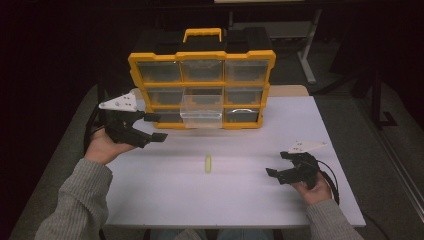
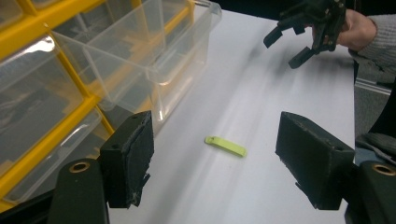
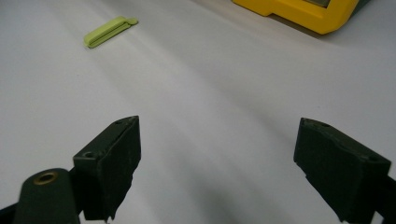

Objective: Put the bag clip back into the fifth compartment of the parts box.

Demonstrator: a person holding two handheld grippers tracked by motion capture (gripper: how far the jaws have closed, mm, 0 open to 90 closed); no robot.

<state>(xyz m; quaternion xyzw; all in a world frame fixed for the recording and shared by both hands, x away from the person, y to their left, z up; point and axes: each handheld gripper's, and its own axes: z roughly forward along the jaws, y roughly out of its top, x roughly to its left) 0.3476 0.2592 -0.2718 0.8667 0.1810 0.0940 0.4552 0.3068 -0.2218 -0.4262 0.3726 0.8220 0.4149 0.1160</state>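
Two grippers, left (image 1: 156,126) and right (image 1: 276,164), matte jaws spread empty, flanking flat green clip (image 1: 207,163).

1. The left tongs (image 1: 156,127), held in the left hand (image 1: 102,146), hover raised at the left, their jaws spread wide and pointing right.
2. The right tongs (image 1: 278,164), held in the right hand (image 1: 315,189), sit low at the right, jaws parted with nothing between, pointing left.
3. Both forearms wear grey sleeves (image 1: 75,205).
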